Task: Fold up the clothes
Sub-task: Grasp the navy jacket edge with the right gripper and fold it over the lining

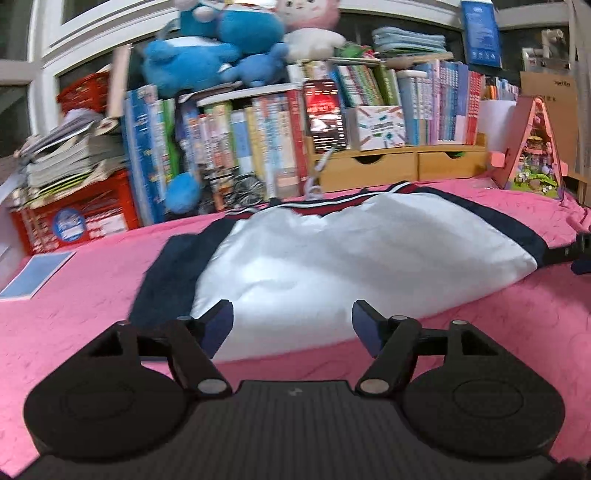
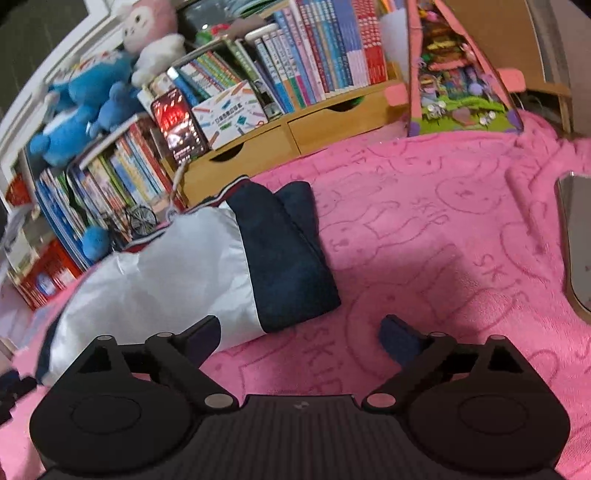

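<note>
1. Underneath everything: pink blanket (image 2: pixel 424 229) with embossed bunny outlines, spread flat as the work surface.
2. Lying on it: jacket (image 1: pixel 332 266), white shiny body with navy sleeves and a red-white-navy striped collar, partly folded into a puffy bundle; in the right wrist view, one navy sleeve (image 2: pixel 291 266) folded over along the bundle's right edge.
3. Behind, along the far edge: rows of upright books (image 1: pixel 240 144), a wooden drawer unit (image 1: pixel 402 166), a red crate (image 1: pixel 77 218) under a stack of papers.
4. On top of the books: blue plush toys (image 1: pixel 218 44) beside a pink-and-white plush (image 1: pixel 310 26).
5. Far right: pink triangular toy house (image 1: pixel 535 147) standing upright.
6. Propped against the books: phone (image 1: pixel 325 114) with a lit red screen.
7. Left edge of the blanket: flat blue card (image 1: pixel 37 273).
8. Near the bundle's front edge: left gripper (image 1: pixel 291 321), spread fairly wide, nothing between the pads, jacket just ahead of it.
9. Over bare blanket, just right of the navy sleeve: right gripper (image 2: pixel 299 336), spread very wide, empty; its left pad overlaps the white fabric in view, contact not clear.
</note>
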